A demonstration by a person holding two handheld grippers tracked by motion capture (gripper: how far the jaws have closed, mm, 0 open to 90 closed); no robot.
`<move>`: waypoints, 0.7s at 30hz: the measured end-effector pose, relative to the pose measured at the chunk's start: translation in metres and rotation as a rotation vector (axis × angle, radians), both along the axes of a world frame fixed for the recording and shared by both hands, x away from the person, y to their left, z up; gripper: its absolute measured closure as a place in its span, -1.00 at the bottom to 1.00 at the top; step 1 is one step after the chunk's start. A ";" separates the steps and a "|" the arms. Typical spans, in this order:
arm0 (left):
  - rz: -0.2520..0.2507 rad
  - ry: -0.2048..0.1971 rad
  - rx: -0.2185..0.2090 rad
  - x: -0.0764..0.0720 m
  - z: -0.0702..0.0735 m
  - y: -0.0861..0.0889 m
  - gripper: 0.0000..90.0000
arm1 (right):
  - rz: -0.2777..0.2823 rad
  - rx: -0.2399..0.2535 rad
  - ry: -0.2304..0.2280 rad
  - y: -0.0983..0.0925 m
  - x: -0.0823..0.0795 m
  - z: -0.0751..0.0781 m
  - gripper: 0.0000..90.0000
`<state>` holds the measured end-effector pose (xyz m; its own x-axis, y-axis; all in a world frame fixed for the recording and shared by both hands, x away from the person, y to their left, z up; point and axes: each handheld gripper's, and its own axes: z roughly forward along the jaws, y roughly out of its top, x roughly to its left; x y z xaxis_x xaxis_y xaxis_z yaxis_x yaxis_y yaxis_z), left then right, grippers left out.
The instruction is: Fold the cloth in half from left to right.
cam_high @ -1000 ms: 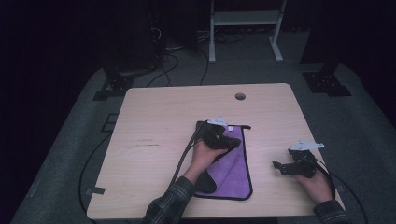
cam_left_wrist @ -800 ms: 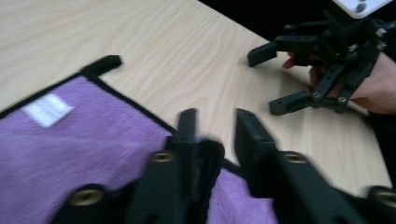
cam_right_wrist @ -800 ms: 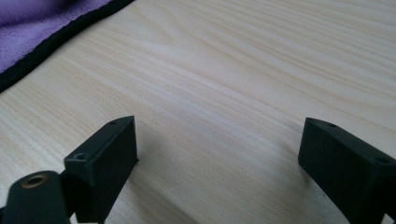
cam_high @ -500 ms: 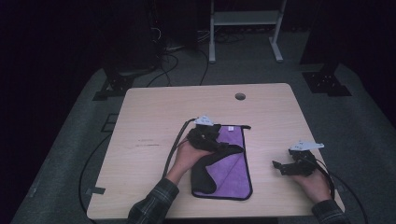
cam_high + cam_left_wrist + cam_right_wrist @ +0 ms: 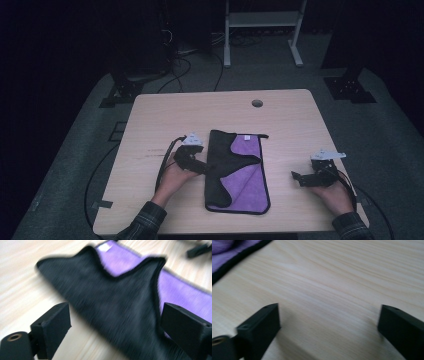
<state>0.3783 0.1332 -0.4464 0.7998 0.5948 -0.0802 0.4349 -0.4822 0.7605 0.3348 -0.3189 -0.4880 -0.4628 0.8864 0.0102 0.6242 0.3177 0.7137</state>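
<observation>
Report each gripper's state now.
Left gripper: open, jaws just opened, beside the folded purple-and-black cloth.
Right gripper: open, empty.

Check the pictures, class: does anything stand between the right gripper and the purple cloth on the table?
Nothing visible does. Bare tabletop lies between the open right gripper and the cloth. The left gripper, jaws just opened, sits at the cloth's other edge.

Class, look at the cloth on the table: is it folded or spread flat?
Partly folded: the cloth's black side is turned over its purple face, leaving purple showing along the right.
</observation>
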 end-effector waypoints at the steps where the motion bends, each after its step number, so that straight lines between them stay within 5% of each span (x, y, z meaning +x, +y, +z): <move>1: 0.013 0.001 0.027 -0.003 -0.006 0.009 -0.96 | -0.002 -0.003 -0.001 0.001 0.000 0.000 -1.00; 7: 0.042 0.012 0.110 -0.012 -0.019 0.032 -1.00 | -0.005 0.000 0.002 0.003 -0.001 0.000 -1.00; 15: 0.081 0.002 0.148 -0.022 -0.030 0.056 -1.00 | 0.003 0.004 -0.004 0.002 0.001 0.000 -0.93; 21: 0.073 -0.018 0.129 -0.026 -0.035 0.065 -1.00 | -0.007 0.018 -0.021 -0.002 -0.001 0.004 -0.37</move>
